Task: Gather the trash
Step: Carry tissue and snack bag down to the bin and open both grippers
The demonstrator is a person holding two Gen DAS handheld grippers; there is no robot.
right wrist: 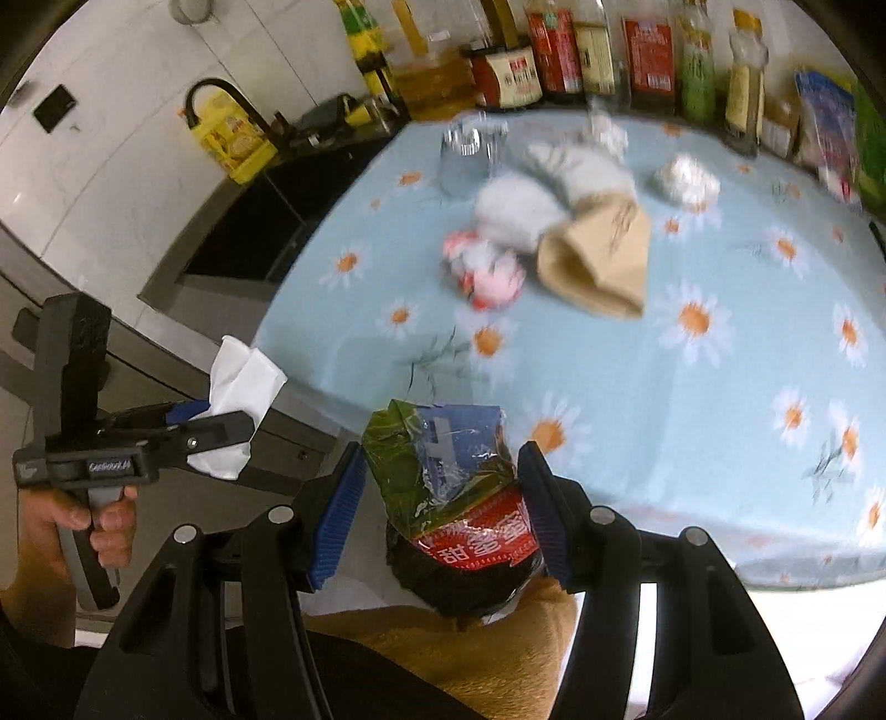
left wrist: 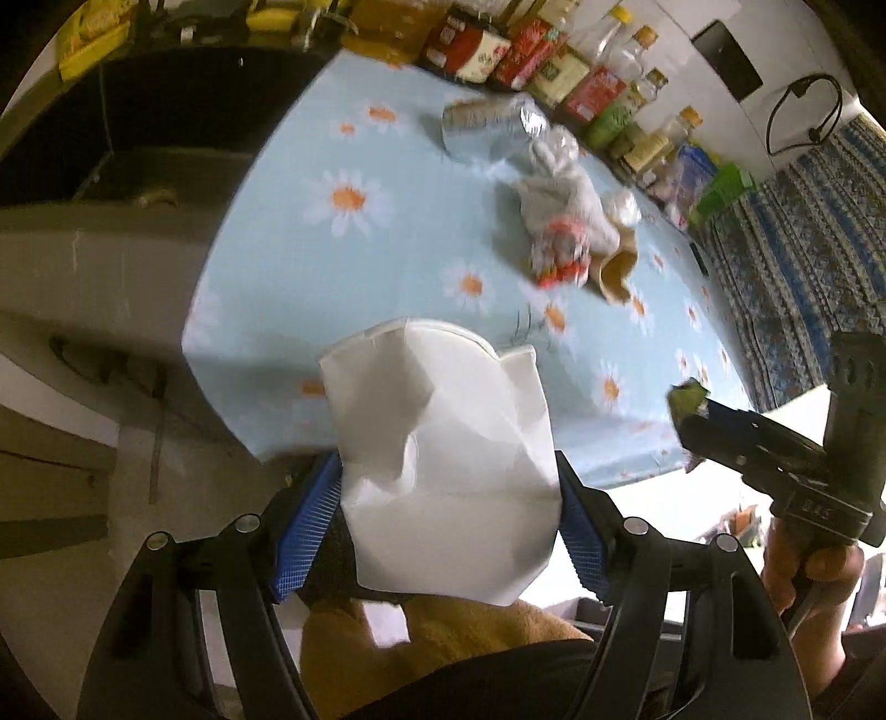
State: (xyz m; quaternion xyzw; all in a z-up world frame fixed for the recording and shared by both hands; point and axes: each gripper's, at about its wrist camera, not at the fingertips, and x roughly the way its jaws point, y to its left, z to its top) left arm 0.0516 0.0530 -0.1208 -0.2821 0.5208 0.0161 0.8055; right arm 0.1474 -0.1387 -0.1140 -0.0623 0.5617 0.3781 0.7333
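My left gripper (left wrist: 448,471) is shut on a crumpled white paper cup (left wrist: 437,432), squeezed between the blue pads (left wrist: 310,526). In the right wrist view that gripper (right wrist: 221,437) shows at the left with the white paper (right wrist: 243,387), held by a hand. My right gripper (right wrist: 443,459) is shut on a green, blue and red snack wrapper (right wrist: 443,476); it appears at the right edge of the left wrist view (left wrist: 692,426). On the daisy tablecloth (right wrist: 637,421) beyond lie a brown paper cup (right wrist: 603,260), a red-and-white wrapper (right wrist: 487,271), white tissues (right wrist: 520,213) and a clear plastic bottle (right wrist: 465,149).
A row of sauce bottles and jars (right wrist: 598,50) lines the table's far edge. A black sink (right wrist: 249,221) with a faucet and a yellow pack (right wrist: 232,138) lies left of the table. A patterned blue cloth (left wrist: 803,232) hangs to the right. Another crumpled tissue (right wrist: 686,180) lies near the bottles.
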